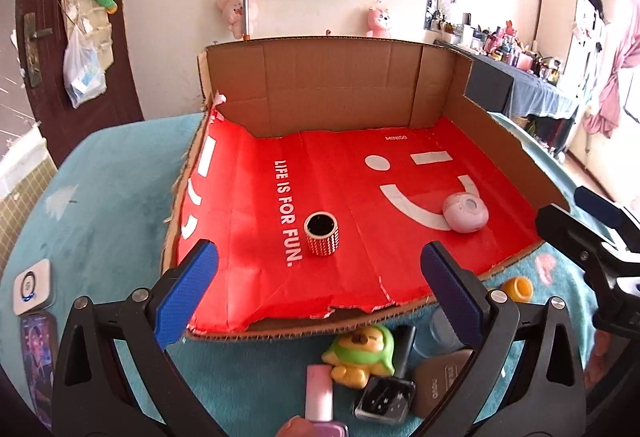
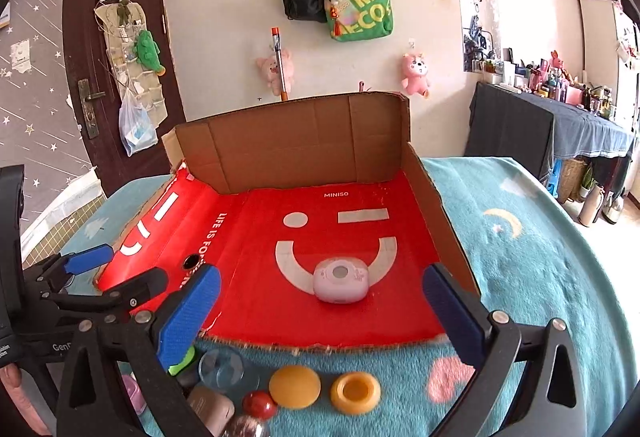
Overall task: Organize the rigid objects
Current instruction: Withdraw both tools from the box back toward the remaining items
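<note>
Compact: pink round case lies low centre of the right view, on the red liner, apart from the jaws; judged light, stiff, smooth, best gripped across its sides.
Cup: studded cylinder, upright, centre of the left view.
Box: cardboard tray, walled behind.
Grippers: left gripper and right gripper spread wide, nothing held.
Waiting: yellow cap, nail polish on the teal blanket.

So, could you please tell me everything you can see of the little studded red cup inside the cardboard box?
The studded red cup is a small upright cylinder. Its side is covered in rows of shiny red studs, its rim is pale and its open mouth looks dark inside. It stands alone on the red liner of the cardboard box, beside the white printed slogan, left of the pink round device. Nothing else touches it.
</note>
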`<state>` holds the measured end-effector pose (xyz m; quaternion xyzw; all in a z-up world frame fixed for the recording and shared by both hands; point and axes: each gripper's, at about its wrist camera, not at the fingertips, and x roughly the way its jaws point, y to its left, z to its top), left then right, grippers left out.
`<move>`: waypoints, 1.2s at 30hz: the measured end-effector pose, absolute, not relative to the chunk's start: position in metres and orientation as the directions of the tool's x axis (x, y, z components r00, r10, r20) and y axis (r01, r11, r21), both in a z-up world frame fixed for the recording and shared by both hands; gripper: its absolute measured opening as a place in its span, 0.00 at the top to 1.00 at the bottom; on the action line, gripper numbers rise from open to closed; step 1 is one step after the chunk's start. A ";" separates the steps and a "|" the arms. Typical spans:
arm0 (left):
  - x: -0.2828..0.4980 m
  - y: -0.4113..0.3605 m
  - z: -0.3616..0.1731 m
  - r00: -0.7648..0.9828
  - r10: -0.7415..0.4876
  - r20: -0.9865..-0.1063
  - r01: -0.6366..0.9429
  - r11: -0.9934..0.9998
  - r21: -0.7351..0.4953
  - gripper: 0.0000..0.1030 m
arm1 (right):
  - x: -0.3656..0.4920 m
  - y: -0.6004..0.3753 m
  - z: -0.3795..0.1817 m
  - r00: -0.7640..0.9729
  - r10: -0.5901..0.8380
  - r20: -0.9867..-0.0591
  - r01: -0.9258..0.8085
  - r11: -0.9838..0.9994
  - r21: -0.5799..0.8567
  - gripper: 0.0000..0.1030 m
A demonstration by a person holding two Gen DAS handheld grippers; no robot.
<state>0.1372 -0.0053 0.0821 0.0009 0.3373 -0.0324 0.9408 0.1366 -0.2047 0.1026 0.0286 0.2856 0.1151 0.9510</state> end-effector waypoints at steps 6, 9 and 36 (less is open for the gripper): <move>0.118 -0.006 0.084 0.793 -0.041 -0.607 0.040 0.999 -0.014 0.00 | 0.108 -0.202 0.103 0.842 0.214 -0.495 -0.194 0.977 0.091 0.00; 0.109 -0.005 0.086 0.800 -0.048 -0.599 0.037 0.999 -0.030 0.00 | 0.094 -0.200 0.105 0.856 0.206 -0.475 -0.193 0.978 0.076 0.00; 0.067 -0.011 0.063 0.762 -0.092 -0.641 0.086 0.995 -0.041 0.00 | 0.045 -0.202 0.077 0.839 0.231 -0.492 -0.216 0.972 0.088 0.00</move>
